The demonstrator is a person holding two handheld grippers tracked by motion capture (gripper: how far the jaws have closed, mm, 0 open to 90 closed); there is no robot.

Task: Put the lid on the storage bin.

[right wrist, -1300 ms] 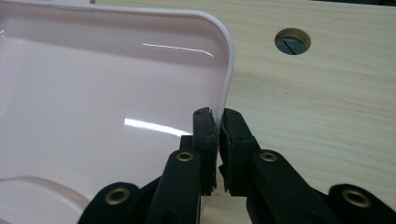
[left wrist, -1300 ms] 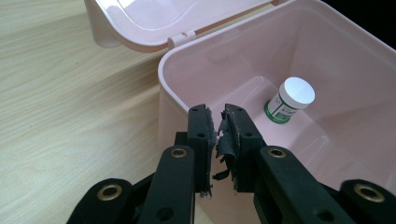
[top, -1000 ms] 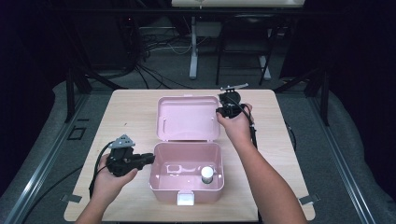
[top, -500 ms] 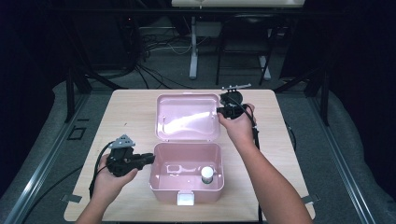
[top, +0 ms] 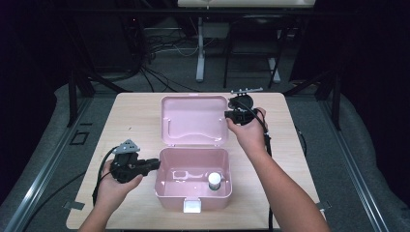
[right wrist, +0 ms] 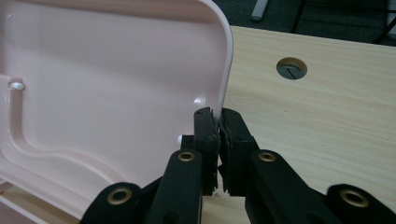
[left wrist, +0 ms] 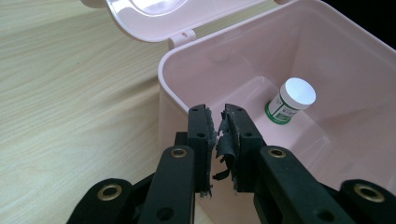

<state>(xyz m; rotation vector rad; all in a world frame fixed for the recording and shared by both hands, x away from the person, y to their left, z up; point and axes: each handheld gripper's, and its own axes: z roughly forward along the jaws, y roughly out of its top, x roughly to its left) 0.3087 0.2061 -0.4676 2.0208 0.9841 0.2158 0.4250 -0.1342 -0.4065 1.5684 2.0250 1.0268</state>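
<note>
The table (top: 135,121) is pale wood, ringed by dark floor, with cables and a stand's legs beyond its far edge. A round cable port (right wrist: 291,68) sits in the tabletop just right of the lid, as the right gripper view shows it.

The pink box (top: 167,191) stands at the near middle of the table, open, with its long axis running left to right and its mouth facing up. A white latch (top: 192,206) is on its near wall. Its lid (top: 193,118) is swung back on the far side and tilts upward, its hollow inner face turned toward the person. The lid's long axis also runs left to right.

The right gripper (top: 231,115) is at the lid's right edge, reaching in from the right. In the right gripper view (right wrist: 218,116) its jaws are pinched onto the lid's rim, one pad on the inner face and one outside.

The left gripper (top: 155,163) lies level at the box's left wall, pointing right. In the left gripper view (left wrist: 215,114) its jaws are nearly together over the box rim, worn padding filling the narrow gap; whether they nip the wall cannot be told.

A small jar (top: 214,181) with a white cap and green label stands upright inside the box, at the right of its floor, apart from both grippers.
</note>
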